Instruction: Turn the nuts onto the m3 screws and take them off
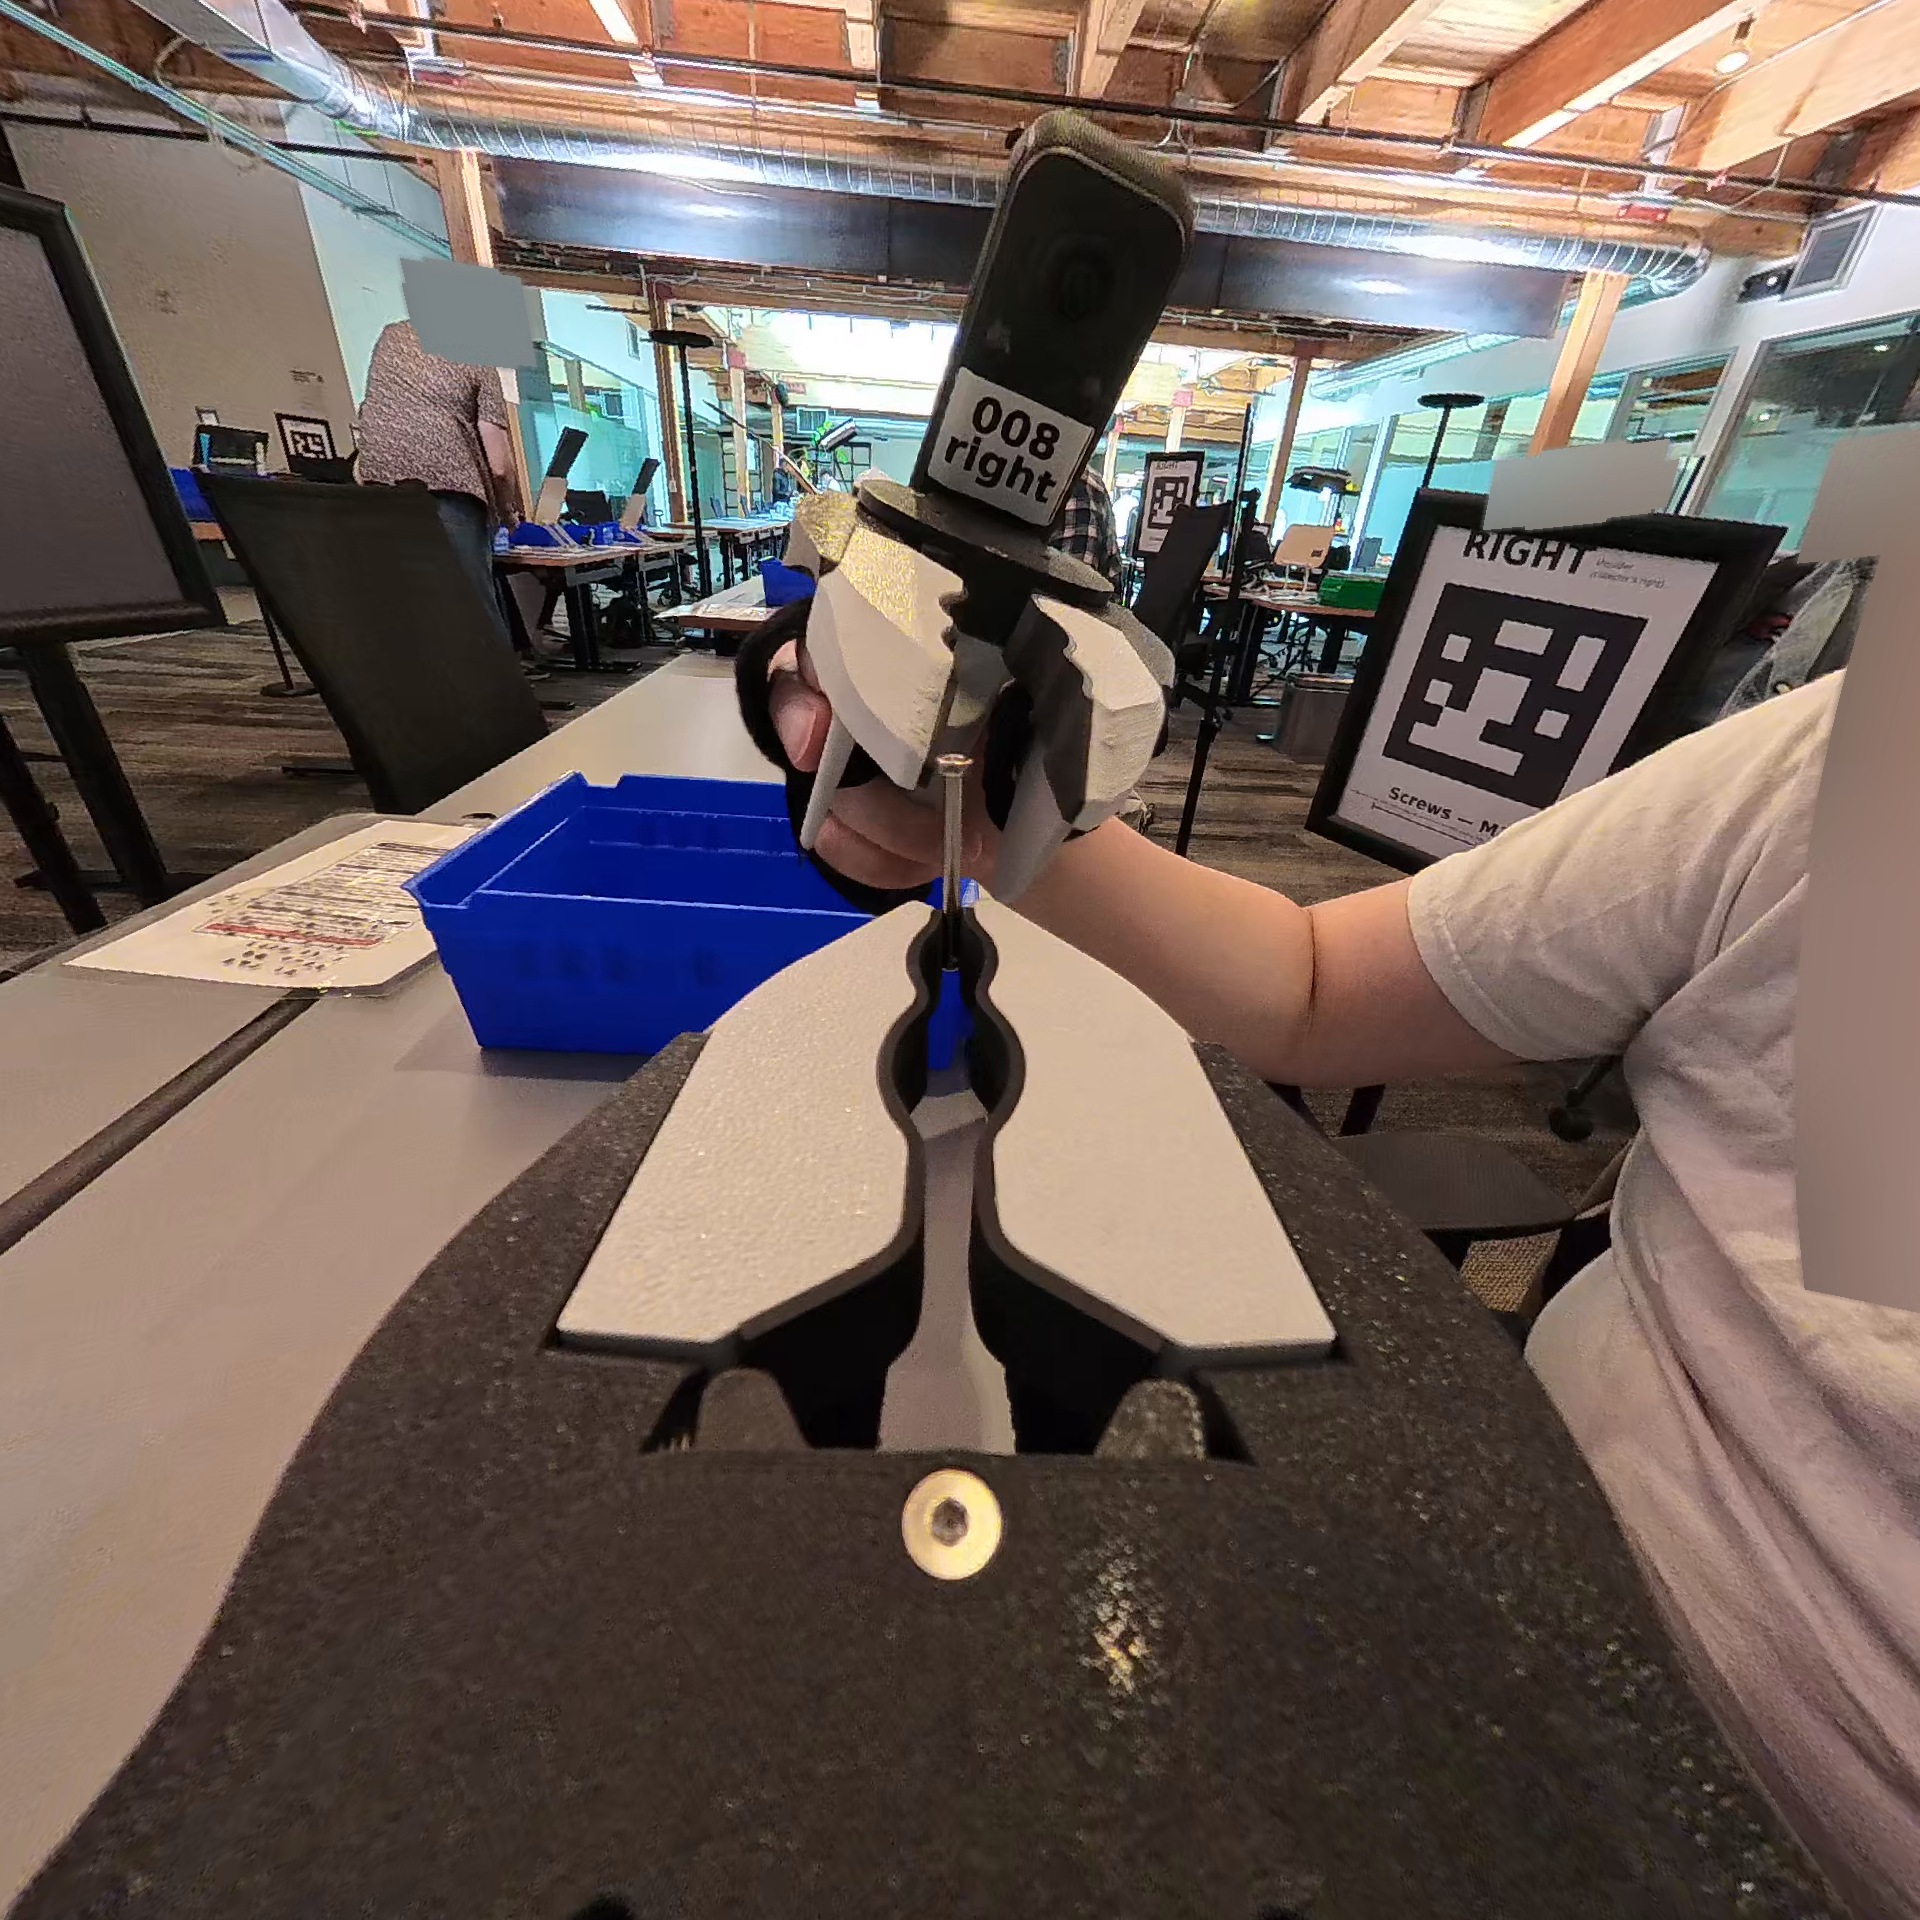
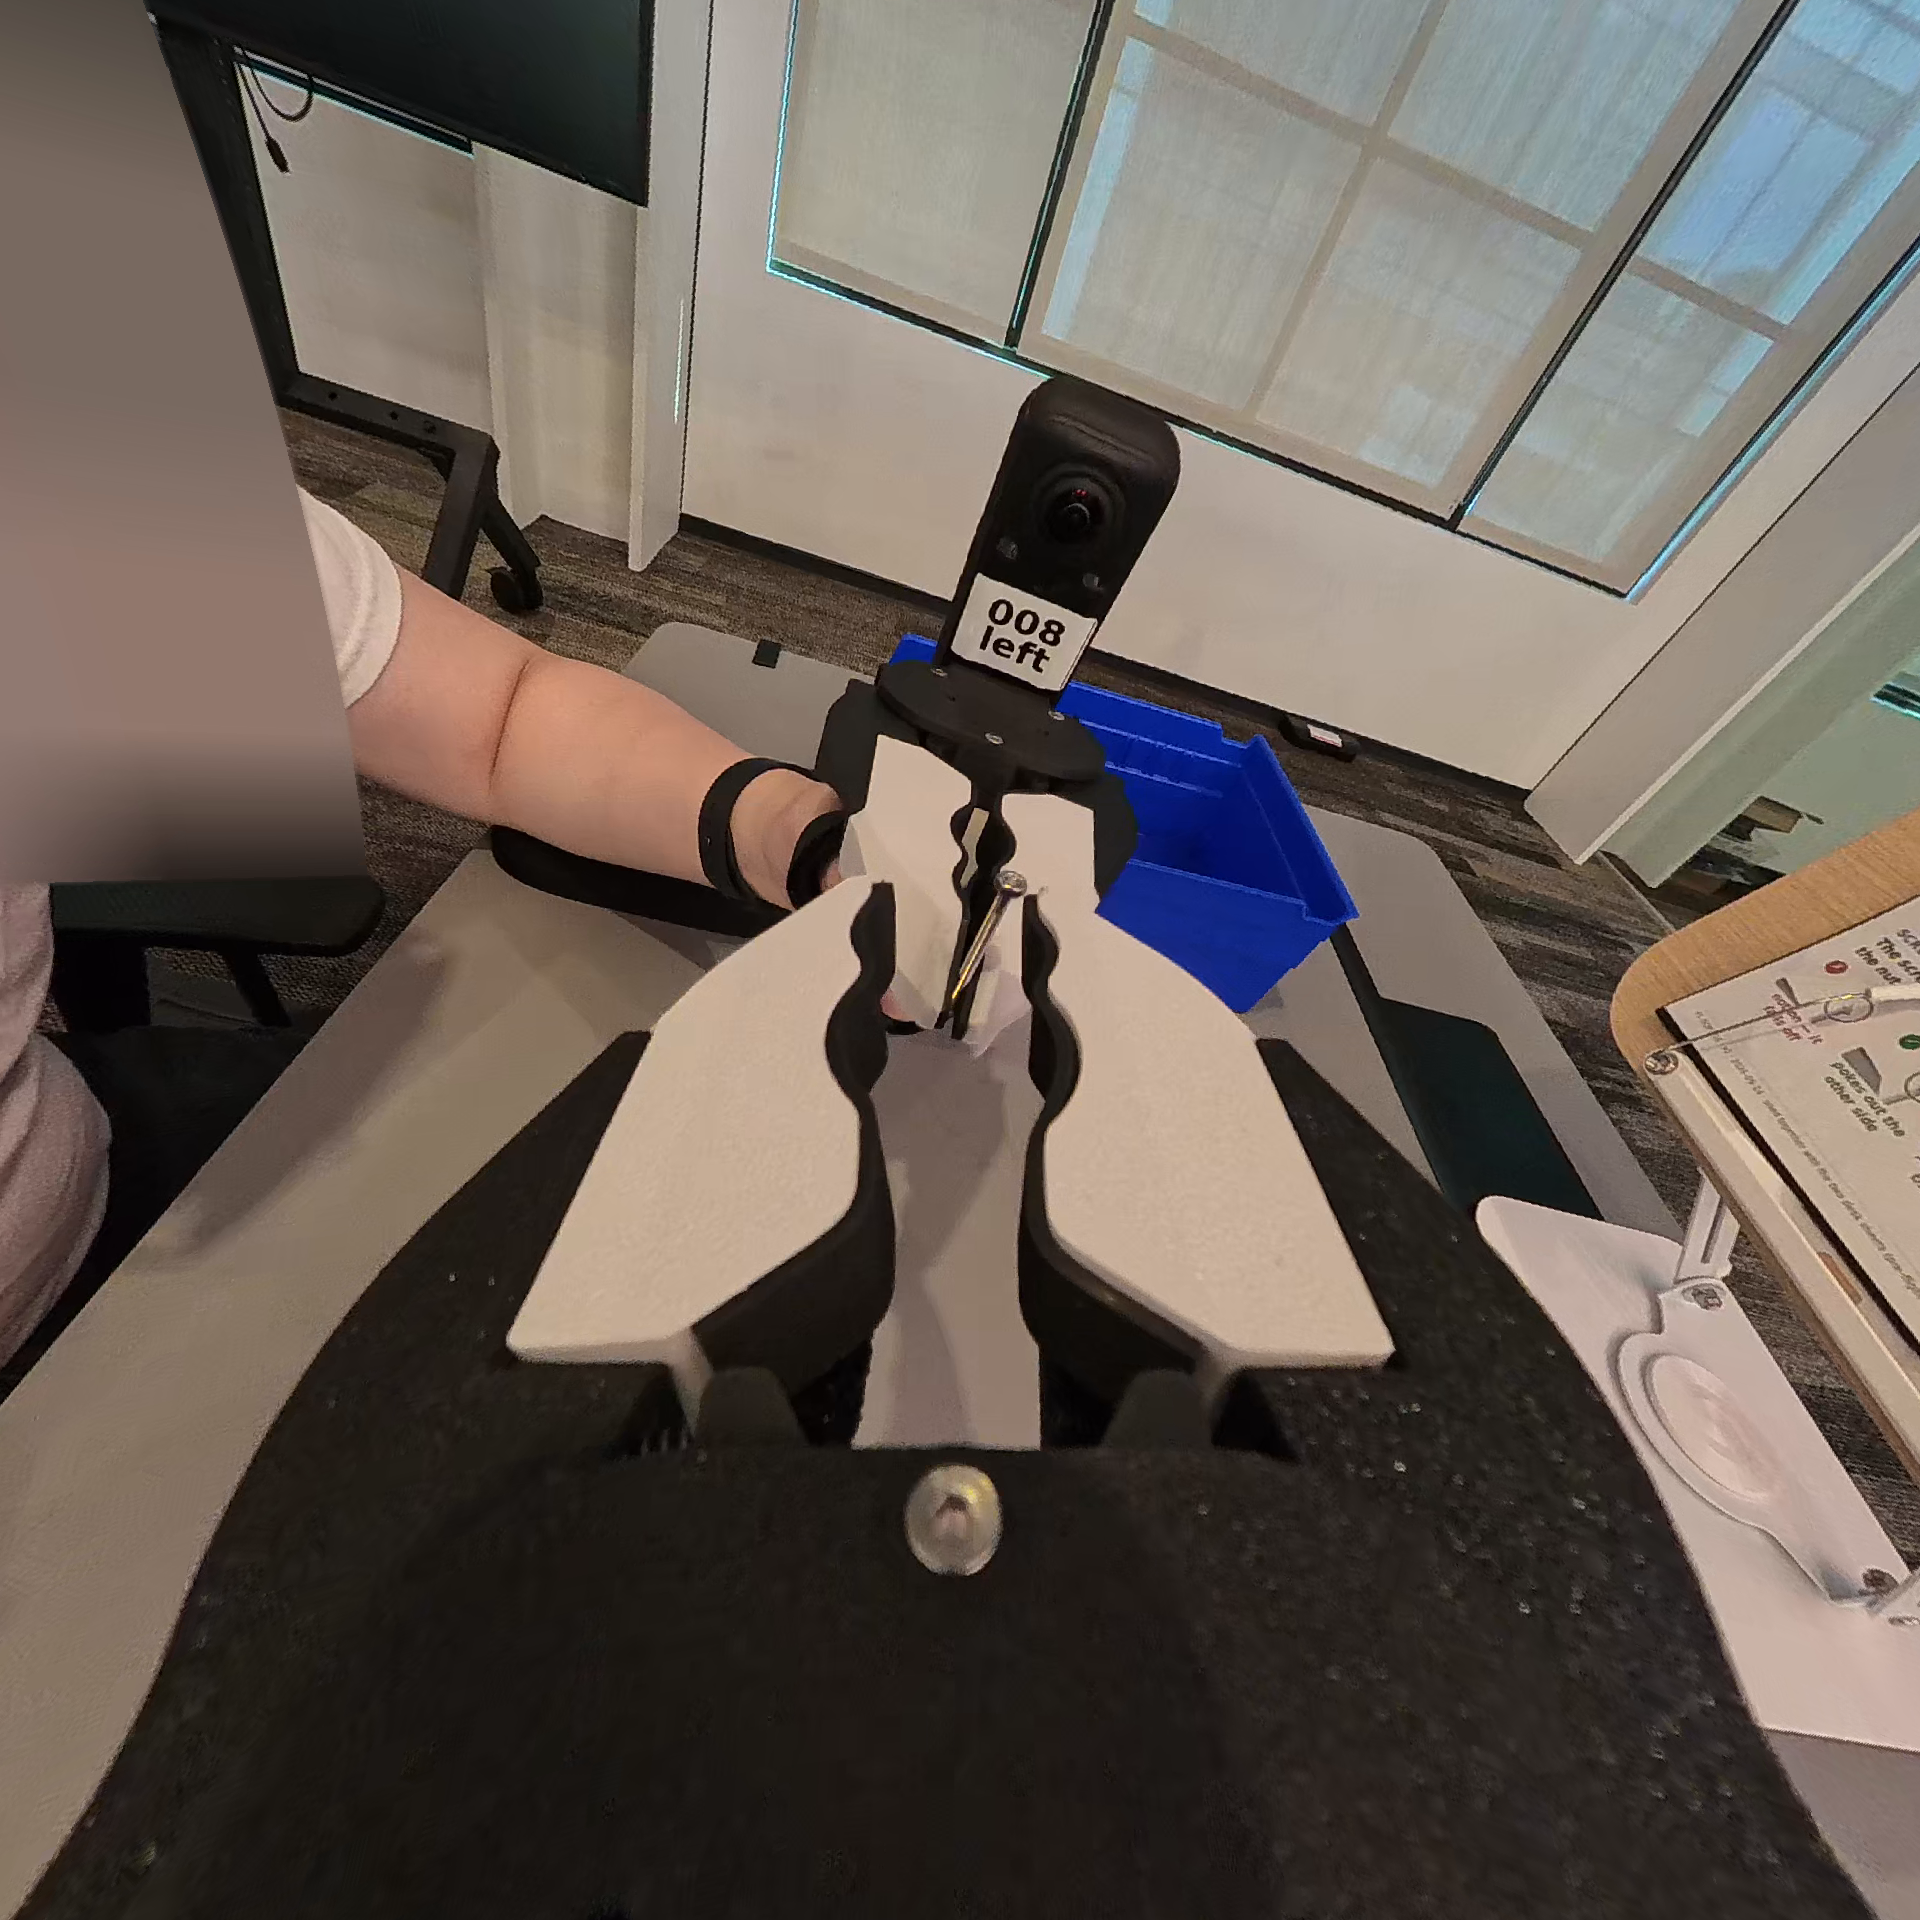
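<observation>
A long silver m3 screw (image 1: 952, 842) stands up from my left gripper (image 1: 952, 925), which is shut on its lower end above the grey table (image 1: 208, 1299). My right gripper (image 1: 987, 790) faces it from above, with the screw head just under its tips. In the right wrist view my right gripper (image 2: 956, 909) is open and empty, its fingertips either side of the screw (image 2: 982, 940) head. The left gripper (image 2: 951, 1023) grips the tilted screw low down. I see no nut.
A blue bin (image 1: 623, 966) stands on the table behind the grippers; it also shows in the right wrist view (image 2: 1195, 914). A laminated sheet (image 1: 301, 914) lies left of it. A wooden stand with a sheet (image 2: 1818, 1039) and a white base (image 2: 1714, 1403) are at the right. Left and right tips are no more than a few centimetres apart.
</observation>
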Demonstrator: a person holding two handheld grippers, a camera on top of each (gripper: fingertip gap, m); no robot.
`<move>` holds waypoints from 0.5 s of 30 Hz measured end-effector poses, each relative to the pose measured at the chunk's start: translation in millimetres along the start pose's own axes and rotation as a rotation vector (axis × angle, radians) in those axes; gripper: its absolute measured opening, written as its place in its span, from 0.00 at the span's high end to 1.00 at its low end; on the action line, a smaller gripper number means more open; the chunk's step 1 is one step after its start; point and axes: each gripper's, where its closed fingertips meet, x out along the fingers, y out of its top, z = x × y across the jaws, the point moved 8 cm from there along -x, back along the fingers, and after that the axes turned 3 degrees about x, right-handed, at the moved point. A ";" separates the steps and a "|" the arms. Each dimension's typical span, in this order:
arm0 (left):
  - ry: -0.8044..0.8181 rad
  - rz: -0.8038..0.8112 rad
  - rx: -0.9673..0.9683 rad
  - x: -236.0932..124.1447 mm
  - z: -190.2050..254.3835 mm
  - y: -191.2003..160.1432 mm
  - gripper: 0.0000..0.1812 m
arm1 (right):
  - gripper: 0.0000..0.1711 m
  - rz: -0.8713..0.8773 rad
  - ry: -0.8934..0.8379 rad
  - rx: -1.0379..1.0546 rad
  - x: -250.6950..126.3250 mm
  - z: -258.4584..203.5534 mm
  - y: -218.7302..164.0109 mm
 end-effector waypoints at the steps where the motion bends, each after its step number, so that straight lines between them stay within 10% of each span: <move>1: 0.003 -0.001 0.000 -0.4 -0.3 0.1 0.99 | 0.87 -0.001 -0.004 -0.005 -0.9 0.0 0.5; 15: -0.001 -0.006 0.009 0.7 2.6 1.3 0.99 | 0.86 -0.004 -0.011 -0.022 0.3 -2.9 4.2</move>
